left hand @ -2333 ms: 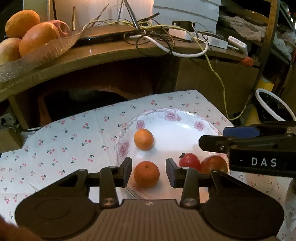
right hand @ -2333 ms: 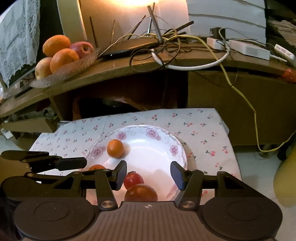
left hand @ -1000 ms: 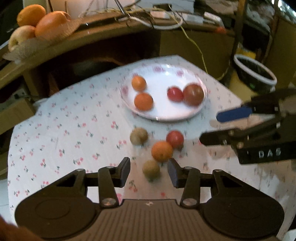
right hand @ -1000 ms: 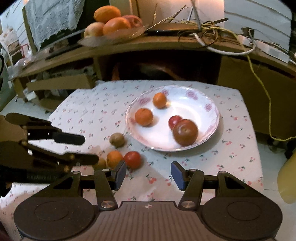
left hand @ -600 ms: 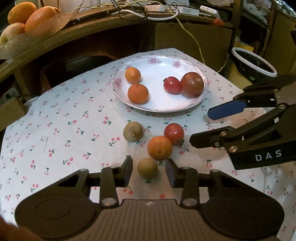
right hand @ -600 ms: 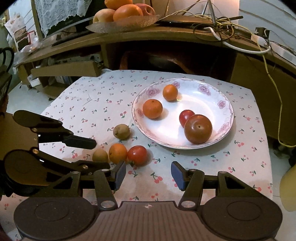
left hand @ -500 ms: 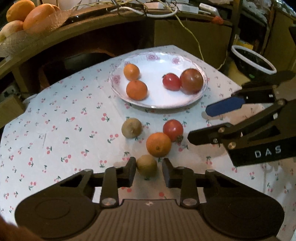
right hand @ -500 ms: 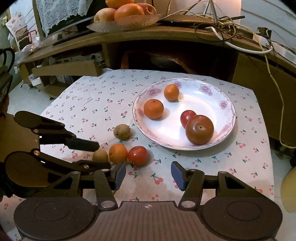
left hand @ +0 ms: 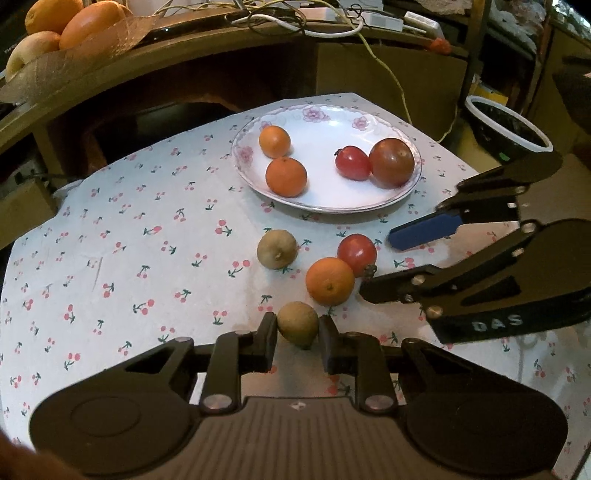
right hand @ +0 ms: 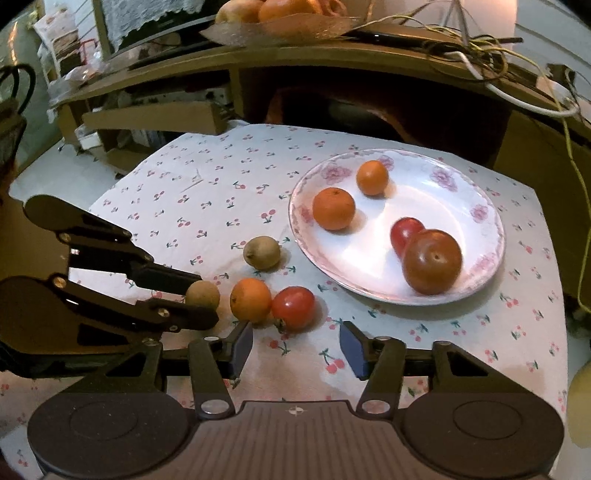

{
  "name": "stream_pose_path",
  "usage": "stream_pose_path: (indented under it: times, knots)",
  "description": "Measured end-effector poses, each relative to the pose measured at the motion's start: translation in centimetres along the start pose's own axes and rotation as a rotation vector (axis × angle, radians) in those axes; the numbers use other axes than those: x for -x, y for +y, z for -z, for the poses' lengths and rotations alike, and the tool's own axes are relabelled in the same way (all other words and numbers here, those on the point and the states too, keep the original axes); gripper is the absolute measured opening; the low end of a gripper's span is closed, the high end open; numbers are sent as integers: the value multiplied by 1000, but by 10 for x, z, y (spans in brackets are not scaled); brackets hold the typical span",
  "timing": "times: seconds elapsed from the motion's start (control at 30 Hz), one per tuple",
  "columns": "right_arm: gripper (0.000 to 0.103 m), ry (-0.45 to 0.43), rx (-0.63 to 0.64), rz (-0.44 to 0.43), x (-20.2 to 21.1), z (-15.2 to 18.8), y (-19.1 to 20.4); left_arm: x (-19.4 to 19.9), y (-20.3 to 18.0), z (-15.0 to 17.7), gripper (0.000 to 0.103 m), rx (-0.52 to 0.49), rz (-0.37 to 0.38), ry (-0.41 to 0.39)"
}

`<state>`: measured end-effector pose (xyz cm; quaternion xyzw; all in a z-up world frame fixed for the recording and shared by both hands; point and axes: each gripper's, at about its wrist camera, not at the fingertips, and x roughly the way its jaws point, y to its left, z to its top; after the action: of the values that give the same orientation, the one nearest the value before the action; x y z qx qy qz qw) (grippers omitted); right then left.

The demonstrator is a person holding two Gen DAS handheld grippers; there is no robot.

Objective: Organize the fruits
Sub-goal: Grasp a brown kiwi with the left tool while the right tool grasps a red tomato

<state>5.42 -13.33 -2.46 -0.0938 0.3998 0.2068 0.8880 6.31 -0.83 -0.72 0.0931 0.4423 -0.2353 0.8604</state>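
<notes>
My left gripper is shut on a brown kiwi lying on the cherry-print cloth; the kiwi also shows in the right wrist view. An orange, a red tomato and a second kiwi lie just beyond it. My right gripper is open and empty, just short of the tomato and the orange. The floral white plate holds two oranges, a small tomato and a large dark tomato.
A wooden shelf runs behind the table with a glass dish of large fruit and tangled cables. A dark white-rimmed bowl sits off the table at the right. Cardboard boxes stand at the far left.
Both grippers drew back from the plate toward the loose fruit. My left gripper's jaws then came down around the near kiwi and closed on it. The right gripper stayed open.
</notes>
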Motion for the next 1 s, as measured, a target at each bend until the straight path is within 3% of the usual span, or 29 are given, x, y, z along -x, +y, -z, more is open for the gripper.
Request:
stream_pose_path:
  times: [0.07,0.37,0.5,0.7,1.0]
  knots:
    - [45,10,15,-3,-6,-2,1,0,2,2,30,3,3,3]
    - [44,6,50,14,-19,-7,3,-1,11,4,30,22,19,6]
    - [30,15,99,34,-20,-8,10,-2,11,4,30,25,22,8]
    - [29,44,55,13,-9,-2,8,0,3,8,30,4,46,6]
    - [29,63,22,58,23,25,18,8,-18,20,30,-35,99,7]
